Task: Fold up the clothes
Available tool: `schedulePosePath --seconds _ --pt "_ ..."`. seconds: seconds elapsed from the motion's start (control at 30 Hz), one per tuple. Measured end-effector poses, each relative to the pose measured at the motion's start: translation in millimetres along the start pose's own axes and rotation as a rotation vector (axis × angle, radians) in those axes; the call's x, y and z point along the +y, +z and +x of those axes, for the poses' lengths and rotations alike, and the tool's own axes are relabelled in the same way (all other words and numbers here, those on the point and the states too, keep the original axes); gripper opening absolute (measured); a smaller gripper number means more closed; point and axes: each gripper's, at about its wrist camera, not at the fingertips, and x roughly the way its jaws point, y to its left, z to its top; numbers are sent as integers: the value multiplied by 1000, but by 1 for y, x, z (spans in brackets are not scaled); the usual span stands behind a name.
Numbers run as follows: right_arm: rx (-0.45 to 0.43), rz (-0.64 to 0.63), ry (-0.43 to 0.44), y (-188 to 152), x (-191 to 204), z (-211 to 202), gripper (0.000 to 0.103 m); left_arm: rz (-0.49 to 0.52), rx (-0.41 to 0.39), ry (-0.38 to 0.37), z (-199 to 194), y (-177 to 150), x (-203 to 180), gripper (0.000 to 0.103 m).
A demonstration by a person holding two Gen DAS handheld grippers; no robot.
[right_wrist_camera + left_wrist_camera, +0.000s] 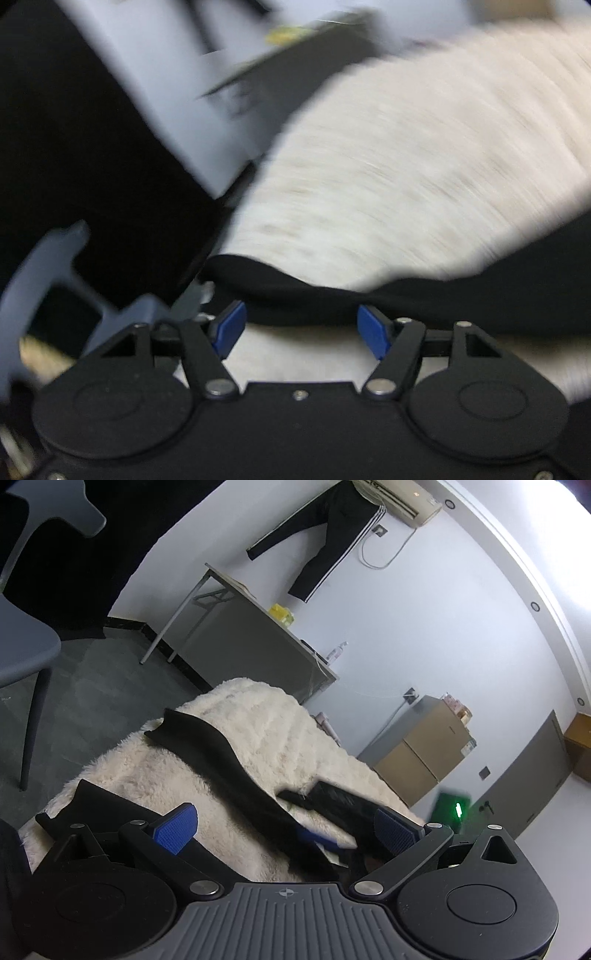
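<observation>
A black garment (221, 753) lies on a cream fluffy blanket (266, 716), one long strip running from upper left down toward my left gripper (284, 829). That gripper stands open, its blue pads (175, 829) far apart and pressing on nothing. More black cloth (99, 805) lies under its left finger. Right of the strip is a blurred dark shape (340, 805) with a blue patch, which I cannot identify. The right wrist view is smeared by motion. There my right gripper (301, 328) is open over the blanket (406, 166), and the garment's black edge (295, 299) lies just ahead of its fingertips.
A grey chair (22, 657) stands on the dark floor at the left. A grey table (251, 635) sits against the white wall, with black trousers (332, 535) hanging above it. A brown cabinet (424, 753) and a grey door (535, 775) are at the right.
</observation>
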Motion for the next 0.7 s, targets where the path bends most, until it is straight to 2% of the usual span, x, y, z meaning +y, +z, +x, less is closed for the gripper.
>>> schedulePosePath --seconds 0.1,0.17,0.23,0.33,0.4,0.47,0.57,0.63,0.67,0.7 --pt "-3 -360 22 25 39 40 67 -7 -12 -2 -2 1 1 101" --pt "44 -504 29 34 57 68 67 -12 -12 -2 -1 2 2 101" --pt "107 -599 54 38 71 93 67 -17 -9 -2 1 3 2 101" --pt "192 -704 33 35 90 125 65 -16 -6 -1 4 4 2 101" --pt "247 -728 49 30 96 141 50 -16 -3 -1 5 4 2 101" --pt "321 -714 101 27 100 152 4 -17 0 -1 5 4 2 101" --pt "339 -720 151 28 106 147 3 -21 0 -3 5 3 3 101" --pt "317 -664 295 42 110 124 3 -23 -6 -7 2 3 3 101" --pt "276 -632 425 55 113 100 3 -25 -7 -8 1 3 3 101" --pt "266 -620 446 60 112 93 3 -28 -6 -12 0 4 3 101"
